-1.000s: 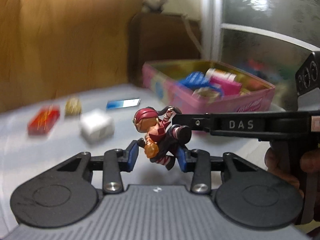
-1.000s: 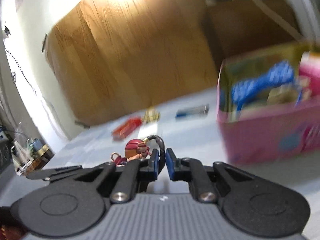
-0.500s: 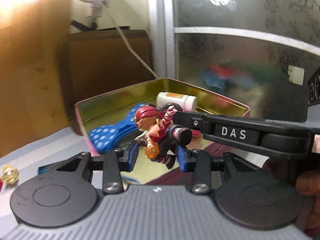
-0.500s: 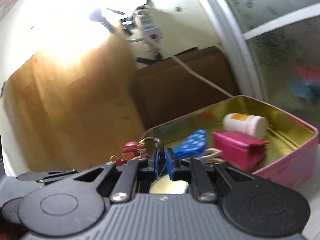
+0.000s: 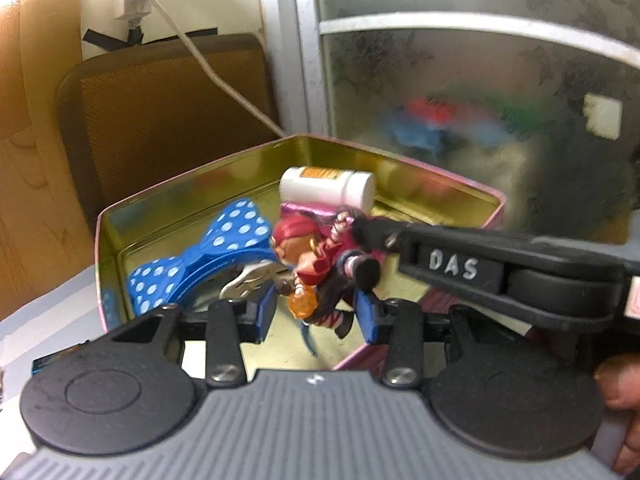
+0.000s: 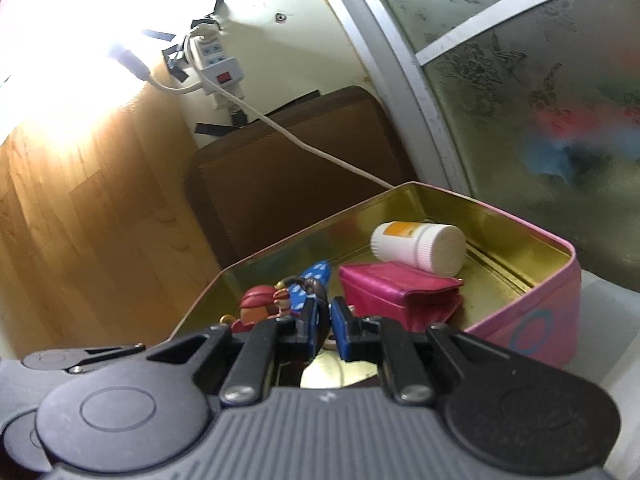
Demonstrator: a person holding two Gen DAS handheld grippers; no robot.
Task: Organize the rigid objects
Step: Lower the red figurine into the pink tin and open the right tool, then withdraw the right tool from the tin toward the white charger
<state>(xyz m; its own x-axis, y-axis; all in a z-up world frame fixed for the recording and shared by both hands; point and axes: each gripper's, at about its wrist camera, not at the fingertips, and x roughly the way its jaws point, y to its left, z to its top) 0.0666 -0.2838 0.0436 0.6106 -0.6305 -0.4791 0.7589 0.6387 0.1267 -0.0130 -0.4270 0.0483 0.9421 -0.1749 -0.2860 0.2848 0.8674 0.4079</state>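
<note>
A small figurine (image 5: 316, 272) with a red cap and an orange bead hangs over the open pink tin (image 5: 440, 178). My right gripper (image 6: 325, 326) is shut on the figurine's dark loop; the figurine (image 6: 260, 306) shows just left of its fingers. My left gripper (image 5: 316, 316) is open, its blue pads on either side of the figurine's legs without clear contact. In the tin lie a white pill bottle (image 5: 326, 188), a blue polka-dot bow (image 5: 208, 256) and a magenta wallet (image 6: 400, 294).
The pink tin (image 6: 532, 320) stands on a white table surface. Behind it are a brown chair back (image 5: 160, 112), a frosted glass door (image 5: 480, 80) and a power strip with a white cable (image 6: 216, 60). Wooden panelling is at the left.
Both grippers carried the figurine from above the table to over the tin. The loose items on the table have left the view. The figurine now hangs lower, inside the tin's outline.
</note>
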